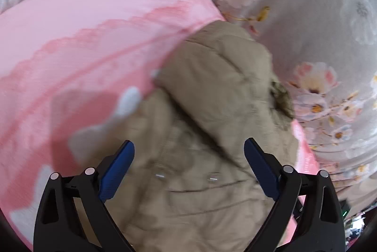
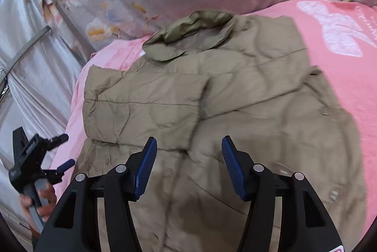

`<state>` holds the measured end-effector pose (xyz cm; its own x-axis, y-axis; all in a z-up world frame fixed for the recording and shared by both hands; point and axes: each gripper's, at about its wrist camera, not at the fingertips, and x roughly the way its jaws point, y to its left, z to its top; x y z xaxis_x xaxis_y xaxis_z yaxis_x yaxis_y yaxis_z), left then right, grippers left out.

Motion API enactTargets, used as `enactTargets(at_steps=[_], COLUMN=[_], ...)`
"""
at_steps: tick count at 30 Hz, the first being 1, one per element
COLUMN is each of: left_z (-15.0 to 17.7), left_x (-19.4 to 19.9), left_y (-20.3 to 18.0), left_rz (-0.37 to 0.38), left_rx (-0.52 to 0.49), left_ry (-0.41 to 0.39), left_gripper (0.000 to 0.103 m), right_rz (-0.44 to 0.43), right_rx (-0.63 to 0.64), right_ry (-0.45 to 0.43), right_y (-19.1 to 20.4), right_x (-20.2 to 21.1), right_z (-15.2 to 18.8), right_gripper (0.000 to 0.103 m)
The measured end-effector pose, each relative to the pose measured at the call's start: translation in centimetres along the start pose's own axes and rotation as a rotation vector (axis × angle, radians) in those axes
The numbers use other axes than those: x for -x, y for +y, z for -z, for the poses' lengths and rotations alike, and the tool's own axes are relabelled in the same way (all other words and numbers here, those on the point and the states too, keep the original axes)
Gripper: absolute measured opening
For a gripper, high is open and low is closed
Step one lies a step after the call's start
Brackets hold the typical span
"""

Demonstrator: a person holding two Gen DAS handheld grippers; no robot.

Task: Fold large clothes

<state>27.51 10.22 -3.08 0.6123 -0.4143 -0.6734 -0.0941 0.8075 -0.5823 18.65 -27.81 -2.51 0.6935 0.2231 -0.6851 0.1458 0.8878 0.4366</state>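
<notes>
A padded khaki quilted jacket [image 2: 212, 98] is spread on the pink blanket [image 2: 341, 77], both grippers [image 1: 188, 157] [image 2: 188, 157] held parted, empty, above the jacket.

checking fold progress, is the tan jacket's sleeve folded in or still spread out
Folded in, at least one: in the right wrist view a sleeve lies across the front of the tan jacket. The other sleeve cannot be told.

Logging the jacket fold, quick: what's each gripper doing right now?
Left gripper: open wide, holding nothing, above the tan jacket.
Right gripper: open, holding nothing, above the same jacket.
</notes>
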Motion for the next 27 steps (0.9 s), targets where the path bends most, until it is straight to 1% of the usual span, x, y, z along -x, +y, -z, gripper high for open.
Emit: enactTargets(at_steps=[2, 3, 4, 5, 7, 8, 9, 10, 11, 13, 15, 16, 19, 21, 24, 26, 27], left_z=[0.4, 0.5, 0.8, 0.9, 1.2, 1.3, 1.3, 1.3, 1.2, 0.8, 0.3, 0.1, -0.8, -1.7, -3.5, -4.6, -5.0], left_x=[-0.4, -0.6, -0.9, -1.1, -1.5, -1.7, -1.9, -2.1, -2.3, -2.7, -3.1, -3.3, -4.4, -4.7, -4.9, -6.1, -6.8], left_y=[0.4, 0.4, 0.1, -0.3, -1.4, -1.8, -2.1, -2.3, -2.5, -2.8, -3.0, -3.1, -4.0, -3.8, -3.6, -4.1, -4.7], left_rz=[-0.033, -0.04, -0.063, -0.083, -0.114, -0.135, -0.144, -0.15, -0.161, -0.172, -0.189, -0.195, -0.206, -0.133, 0.038, 0.093, 0.09], left_rx=[-0.037, -0.052, -0.087, -0.117, -0.183, -0.217, -0.244, -0.259, -0.273, -0.288, -0.301, -0.305, -0.314, -0.256, -0.111, -0.047, -0.037], left_ry=[0.012, 0.018, 0.023, 0.022, 0.016, 0.015, 0.013, 0.012, 0.012, 0.006, -0.002, -0.002, 0.007, 0.039, 0.098, 0.136, 0.146], left_gripper=[0.09, 0.089, 0.088, 0.088, 0.088, 0.088, 0.088, 0.088, 0.088, 0.087, 0.087, 0.087, 0.083, 0.083, 0.083, 0.083, 0.083], right_rz=[-0.014, -0.01, -0.003, 0.005, 0.021, 0.017, -0.011, -0.013, 0.0, 0.028, 0.048, 0.078, 0.149, 0.172, 0.2, 0.212, 0.214], right_rx=[-0.006, -0.005, -0.003, -0.004, 0.0, 0.003, -0.012, -0.016, -0.005, 0.015, 0.017, 0.021, 0.037, 0.047, 0.073, 0.086, 0.091], right_ry=[0.038, 0.057, 0.069, 0.086, 0.107, 0.115, 0.101, 0.064, 0.03, -0.075, -0.133, -0.172, -0.214, -0.211, -0.196, -0.191, -0.191], right_y=[0.9, 1.3, 1.7, 1.9, 1.9, 1.8, 1.7, 1.7, 1.8, 1.7, 1.3, 0.9, -0.2, -1.1, -1.9, -2.3, -2.4], right_x=[-2.1, -3.1, -3.8, -4.8, -5.8, -5.9, -5.5, -4.5, -3.5, -0.4, 1.7, 3.1, 4.5, 4.7, 4.5, 4.5, 4.6], right_z=[-0.7, -0.9, -1.0, -1.2, -1.9, -2.4, -3.2, -4.3, -5.1, -7.6, -9.4, -10.5, -12.4, -13.2, -13.8, -13.9, -14.0], right_gripper=[0.057, 0.057, 0.056, 0.054, 0.017, 0.002, 0.002, 0.002, 0.002, 0.002, 0.001, 0.001, 0.001, 0.001, 0.001, 0.001, 0.001])
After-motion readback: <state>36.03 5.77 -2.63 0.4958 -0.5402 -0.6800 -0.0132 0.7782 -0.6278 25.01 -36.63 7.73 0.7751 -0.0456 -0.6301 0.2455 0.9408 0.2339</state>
